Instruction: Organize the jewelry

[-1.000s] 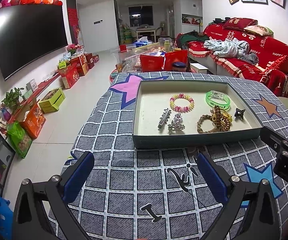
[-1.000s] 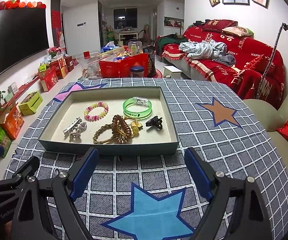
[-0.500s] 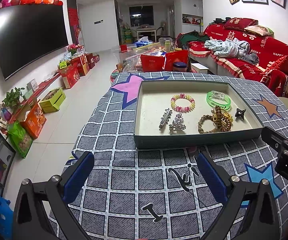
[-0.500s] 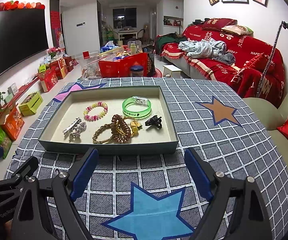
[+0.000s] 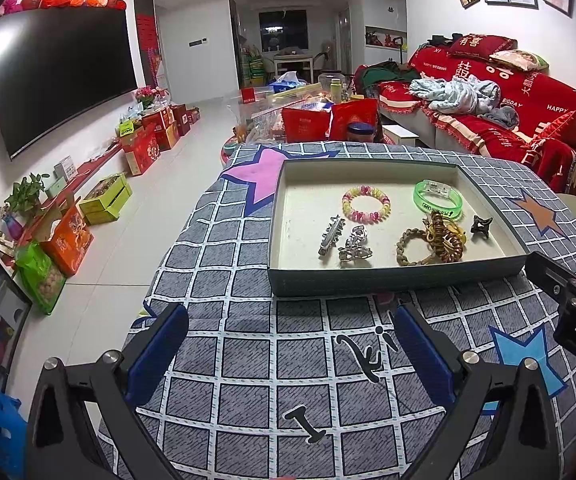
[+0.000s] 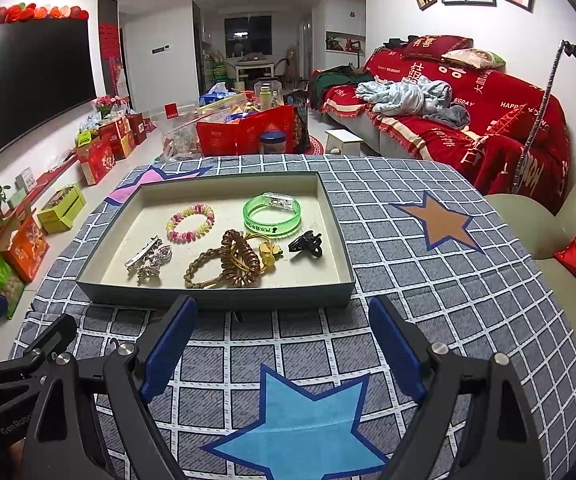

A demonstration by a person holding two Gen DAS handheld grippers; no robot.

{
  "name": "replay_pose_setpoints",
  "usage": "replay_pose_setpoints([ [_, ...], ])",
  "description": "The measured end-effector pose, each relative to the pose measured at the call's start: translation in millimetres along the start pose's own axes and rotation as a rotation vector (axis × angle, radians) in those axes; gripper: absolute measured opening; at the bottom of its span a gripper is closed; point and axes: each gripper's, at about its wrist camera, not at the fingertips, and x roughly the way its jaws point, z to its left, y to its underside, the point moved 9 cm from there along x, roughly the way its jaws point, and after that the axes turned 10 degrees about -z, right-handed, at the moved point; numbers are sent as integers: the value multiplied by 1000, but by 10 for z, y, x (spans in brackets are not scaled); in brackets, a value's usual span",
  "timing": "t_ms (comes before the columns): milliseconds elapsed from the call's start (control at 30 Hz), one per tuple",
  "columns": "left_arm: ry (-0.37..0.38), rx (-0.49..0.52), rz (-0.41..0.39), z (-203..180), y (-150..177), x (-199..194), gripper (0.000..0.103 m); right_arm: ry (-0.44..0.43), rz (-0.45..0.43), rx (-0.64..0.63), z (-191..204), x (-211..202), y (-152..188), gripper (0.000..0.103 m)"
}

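Checked tablecloth (image 6: 408, 280), one tray (image 6: 215, 300), three bracelets (image 6: 190, 222)

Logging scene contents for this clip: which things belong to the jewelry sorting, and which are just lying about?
Belongs to the job:
tray
pink bead bracelet
green bangle
brown coil hair tie
braided bracelet
silver hair clips
black claw clip
left gripper and right gripper, both open

Just lying about:
sofa
television
red gift bags

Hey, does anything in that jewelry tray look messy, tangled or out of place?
Yes. In the tray, the brown coil hair tie lies tangled over the braided bracelet and a yellow charm. The other pieces lie apart, nothing spilled.
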Motion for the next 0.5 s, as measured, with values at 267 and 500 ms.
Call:
replay_pose_setpoints([
  [267,-3,0,1,15,10,-9,103,-2,3,2,5,-9,9,90],
  [500,2,-3,1,53,35,-11,103,-2,4,5,4,-20,16,90],
])
